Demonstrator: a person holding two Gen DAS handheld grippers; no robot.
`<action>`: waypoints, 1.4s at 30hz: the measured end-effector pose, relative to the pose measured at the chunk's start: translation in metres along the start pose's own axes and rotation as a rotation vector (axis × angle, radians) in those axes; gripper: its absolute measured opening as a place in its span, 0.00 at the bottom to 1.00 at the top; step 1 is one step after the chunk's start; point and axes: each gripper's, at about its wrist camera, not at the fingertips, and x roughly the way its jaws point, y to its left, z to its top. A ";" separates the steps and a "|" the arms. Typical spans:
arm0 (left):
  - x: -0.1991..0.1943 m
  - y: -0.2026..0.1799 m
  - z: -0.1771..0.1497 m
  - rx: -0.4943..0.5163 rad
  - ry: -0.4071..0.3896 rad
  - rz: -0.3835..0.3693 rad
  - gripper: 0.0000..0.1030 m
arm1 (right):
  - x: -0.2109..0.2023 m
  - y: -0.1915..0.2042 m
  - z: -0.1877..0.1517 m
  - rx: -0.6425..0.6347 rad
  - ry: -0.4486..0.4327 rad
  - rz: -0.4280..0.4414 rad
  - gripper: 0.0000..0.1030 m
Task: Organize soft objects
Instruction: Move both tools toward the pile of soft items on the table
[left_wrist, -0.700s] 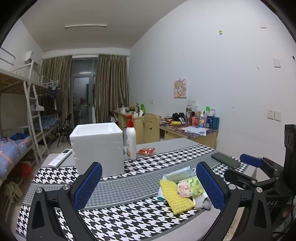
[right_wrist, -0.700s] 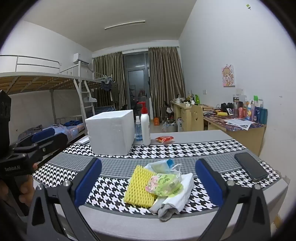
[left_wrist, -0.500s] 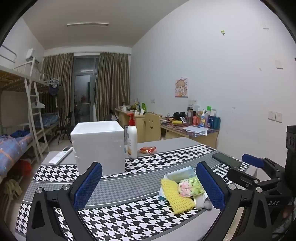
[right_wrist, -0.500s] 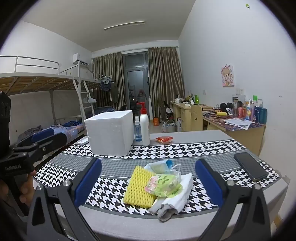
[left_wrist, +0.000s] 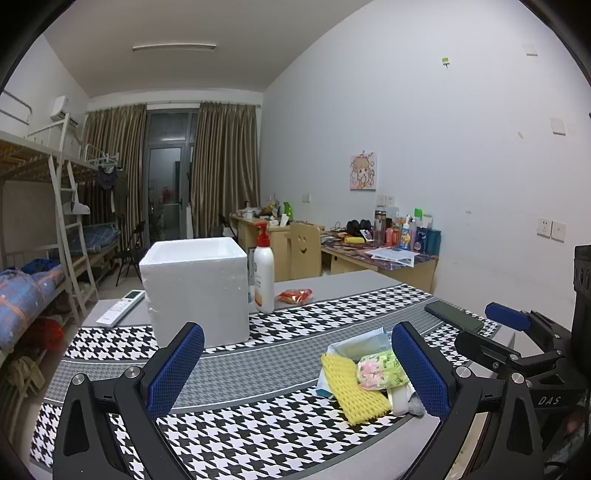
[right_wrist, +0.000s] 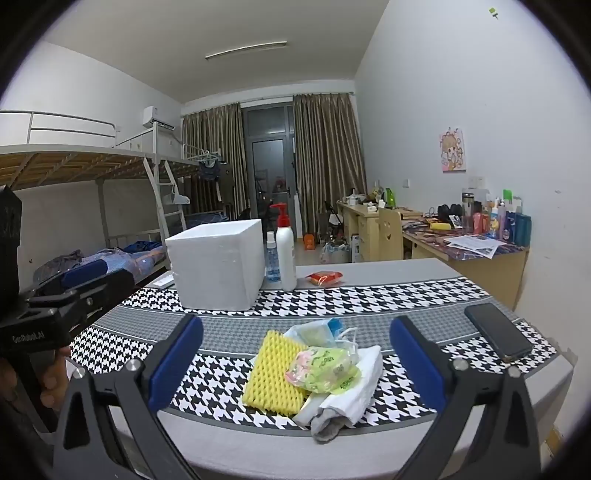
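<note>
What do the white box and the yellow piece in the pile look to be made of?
White box: likely expanded polystyrene foam, matte, with a grainy surface, crumbled edges and thick walls. Yellow piece: probably soft foam netting or sponge, matte, with a raised diamond mesh texture all over.

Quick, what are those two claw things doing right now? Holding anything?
Left gripper: open, holding nothing.
Right gripper: open, holding nothing, with the pile on the table ahead of it.
</note>
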 end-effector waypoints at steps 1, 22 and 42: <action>0.001 -0.001 0.000 0.003 0.000 0.001 0.99 | -0.001 0.000 0.000 0.000 -0.001 0.000 0.99; 0.005 -0.001 0.001 -0.002 0.015 0.000 0.99 | -0.004 0.001 -0.001 -0.002 0.000 -0.014 0.99; 0.016 -0.008 -0.005 0.000 0.059 -0.012 0.99 | 0.002 -0.003 0.002 0.011 0.019 -0.017 0.99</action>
